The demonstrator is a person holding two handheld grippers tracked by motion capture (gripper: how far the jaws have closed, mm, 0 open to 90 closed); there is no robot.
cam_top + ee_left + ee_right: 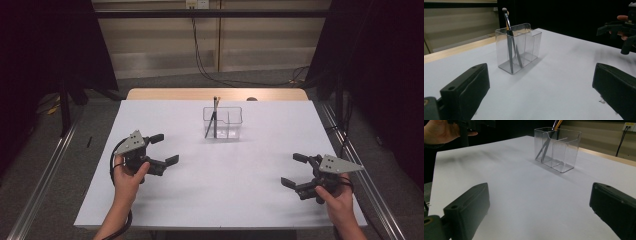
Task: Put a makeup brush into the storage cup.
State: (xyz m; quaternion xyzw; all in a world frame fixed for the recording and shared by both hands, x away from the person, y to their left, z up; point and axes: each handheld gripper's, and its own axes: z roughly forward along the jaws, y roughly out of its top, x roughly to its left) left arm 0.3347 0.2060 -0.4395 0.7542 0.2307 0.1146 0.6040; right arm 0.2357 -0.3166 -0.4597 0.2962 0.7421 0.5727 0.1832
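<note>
On my white surface [215, 170]: clear two-compartment holder [223, 122], brushes [214, 117] upright in its left compartment; my left gripper [162, 148] near-left of the holder, released, empty; right gripper [294, 170] near-right of it, released, empty.
</note>
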